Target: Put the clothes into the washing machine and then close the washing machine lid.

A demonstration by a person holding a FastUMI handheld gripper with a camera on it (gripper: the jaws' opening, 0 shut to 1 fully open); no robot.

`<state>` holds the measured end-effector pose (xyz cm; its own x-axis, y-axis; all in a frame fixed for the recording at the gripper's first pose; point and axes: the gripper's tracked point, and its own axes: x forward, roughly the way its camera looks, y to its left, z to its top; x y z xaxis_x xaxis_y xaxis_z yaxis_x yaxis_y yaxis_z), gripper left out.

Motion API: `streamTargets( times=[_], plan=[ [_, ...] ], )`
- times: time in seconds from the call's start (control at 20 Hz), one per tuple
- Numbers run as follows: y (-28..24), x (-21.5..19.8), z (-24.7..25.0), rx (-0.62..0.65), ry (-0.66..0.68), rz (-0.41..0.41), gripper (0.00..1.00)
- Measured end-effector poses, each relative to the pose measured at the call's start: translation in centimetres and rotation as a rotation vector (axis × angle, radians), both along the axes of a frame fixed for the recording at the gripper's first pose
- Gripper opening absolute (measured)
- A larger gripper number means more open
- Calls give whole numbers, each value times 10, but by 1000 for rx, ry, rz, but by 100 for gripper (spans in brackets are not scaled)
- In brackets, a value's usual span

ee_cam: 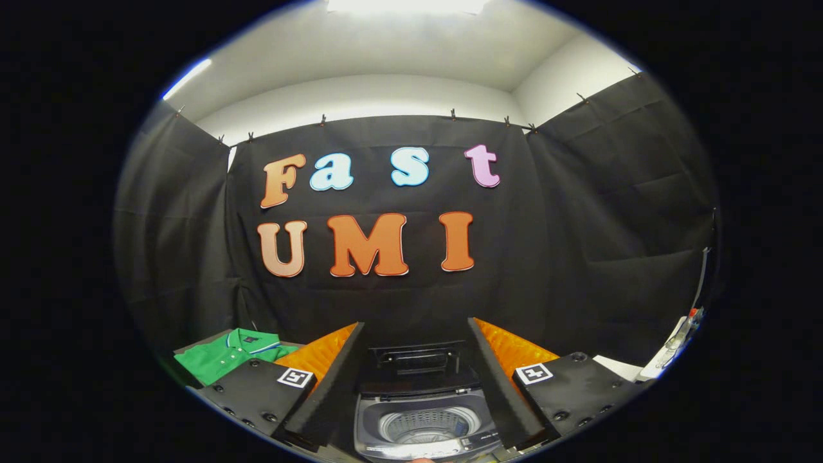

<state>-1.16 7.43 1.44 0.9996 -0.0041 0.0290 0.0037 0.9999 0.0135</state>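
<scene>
While the gripper [418, 392] stands wide open with nothing between its fingers [328, 386], the task looks to me barely begun. Nearest, low between the two fingers, sits the washing machine [424, 427]; its drum shows grey and, as far as can be told, holds no cloth. Just beyond the drum the lid [418, 360] stands raised at the back of the machine, so the opening is free to take a load. Off to the left, past the left finger and its black mount, lies a green shirt [228, 357] with a striped collar, spread on what seems to be a table or low surface; it is well apart from the machine. So both steps remain, by my reading: the shirt has to go into the drum, then the lid has to come down. Nothing visible blocks the way from shirt to machine. To the far right some white objects [669, 350] rest by the black cloth wall [578, 225], too small to identify.
</scene>
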Motion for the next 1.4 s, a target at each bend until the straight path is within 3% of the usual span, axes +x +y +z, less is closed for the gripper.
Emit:
streamTargets(
  times=[0.5,0.85,1.0,1.15,1.4],
  plan=[
    [90,14,5,61,-8,88,98],
    [195,41,-1,152,7,230,99],
    [248,48,-5,159,35,301,98],
    [296,66,-15,130,63,320,98],
    [370,81,-68,86,212,362,99]
  ],
)
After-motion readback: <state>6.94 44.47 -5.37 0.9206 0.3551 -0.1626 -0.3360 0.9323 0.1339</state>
